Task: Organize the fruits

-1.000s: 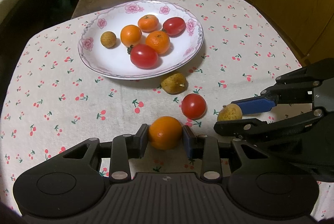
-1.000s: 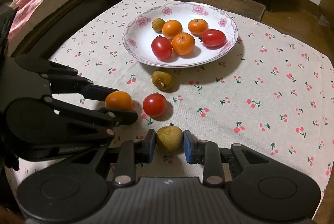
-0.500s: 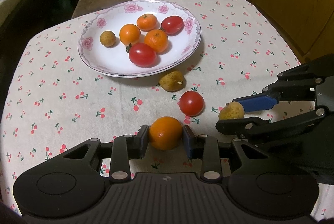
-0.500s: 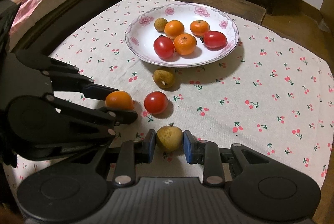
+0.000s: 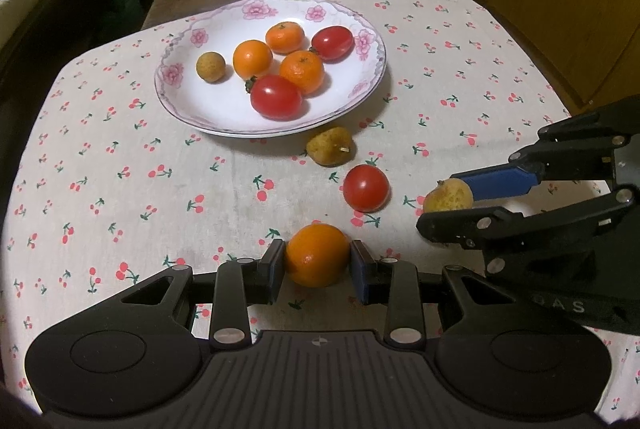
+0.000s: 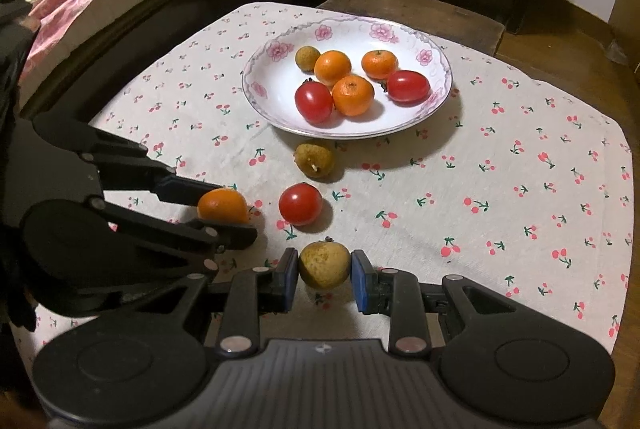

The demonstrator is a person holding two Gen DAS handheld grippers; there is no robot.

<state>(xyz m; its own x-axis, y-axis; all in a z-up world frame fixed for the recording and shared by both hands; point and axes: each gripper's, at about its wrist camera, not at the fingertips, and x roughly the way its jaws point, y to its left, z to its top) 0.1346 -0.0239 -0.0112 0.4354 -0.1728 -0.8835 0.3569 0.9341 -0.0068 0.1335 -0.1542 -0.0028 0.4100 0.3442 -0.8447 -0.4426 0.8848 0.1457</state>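
Two fruits clamped, left gripper [image 5: 317, 265] on orange [image 5: 317, 260] (round), right gripper [image 6: 325, 276] on longan [image 6: 324, 265], stem up.

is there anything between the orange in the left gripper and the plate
Yes. A red tomato and a brownish fruit lie on the cloth between the orange and the plate.

White plate [image 5: 372, 69] w/ pink flowers; cloth [image 5: 120, 157] cream w/ red cherries; fruits orange, red, tan.
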